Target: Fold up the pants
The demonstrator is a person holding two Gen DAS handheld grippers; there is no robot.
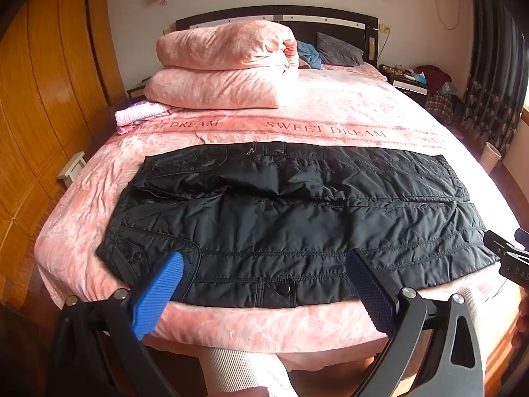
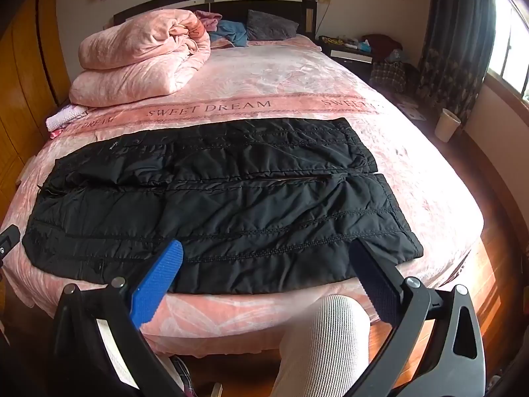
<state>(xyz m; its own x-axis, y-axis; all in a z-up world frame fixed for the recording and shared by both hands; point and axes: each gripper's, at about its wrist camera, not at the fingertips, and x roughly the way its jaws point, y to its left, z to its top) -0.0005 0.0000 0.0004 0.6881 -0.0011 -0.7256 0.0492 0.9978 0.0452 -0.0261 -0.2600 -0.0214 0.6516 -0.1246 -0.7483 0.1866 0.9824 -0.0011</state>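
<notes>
I have both tools above the near edge of the bed (image 1: 82, 231), and both are released: the left hand-held gripper (image 1: 264, 274) and the right hand-held gripper (image 2: 266, 268) each stand wide apart and hold nothing. The black pants (image 1: 281, 218) lie flat across the pink cover, with the waist toward my left and the two legs side by side toward my right.

The padded fabric looks smooth and thick, so I judge that a shallow pinch at the near hem may slip out when I lift. If I catch only the top layer, the leg will open and the fold will come crooked. The near edge also hangs close to the edge of the bed, so a pull toward me may drag the pants off. The folded quilt (image 1: 224, 66) is well apart and should not disturb me.
</notes>
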